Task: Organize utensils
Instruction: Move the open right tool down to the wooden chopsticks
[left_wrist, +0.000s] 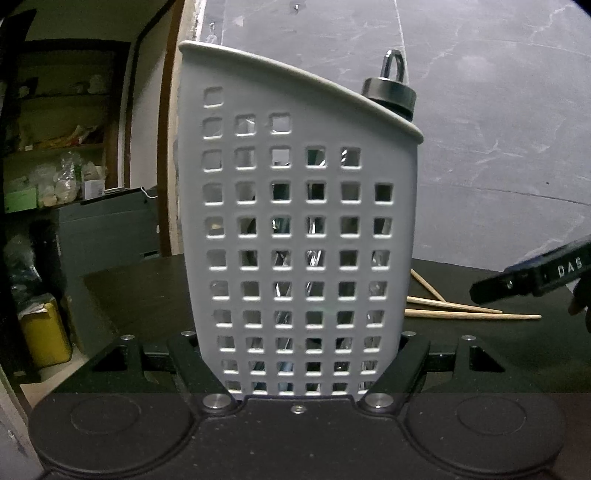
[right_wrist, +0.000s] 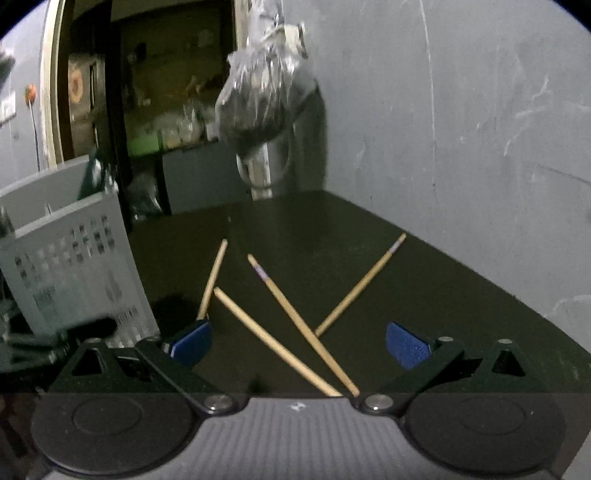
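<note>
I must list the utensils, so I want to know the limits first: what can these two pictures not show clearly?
- Left wrist view: the holder hides its contents; only glints show through the holes.
- Left wrist view: the holder covers the near ends of the chopsticks.
- Right wrist view: the holder is blurred and cut by the left edge.
- Right wrist view: two chopsticks run under the right hand-held gripper.

Pale grey caddy (left_wrist: 295, 221) with square-hole grid, tan chopsticks (right_wrist: 303, 328), blue fingers (right_wrist: 406, 345)

Four wooden chopsticks (right_wrist: 284, 328) lie scattered beside upright grey caddy (left_wrist: 295, 229).
</note>
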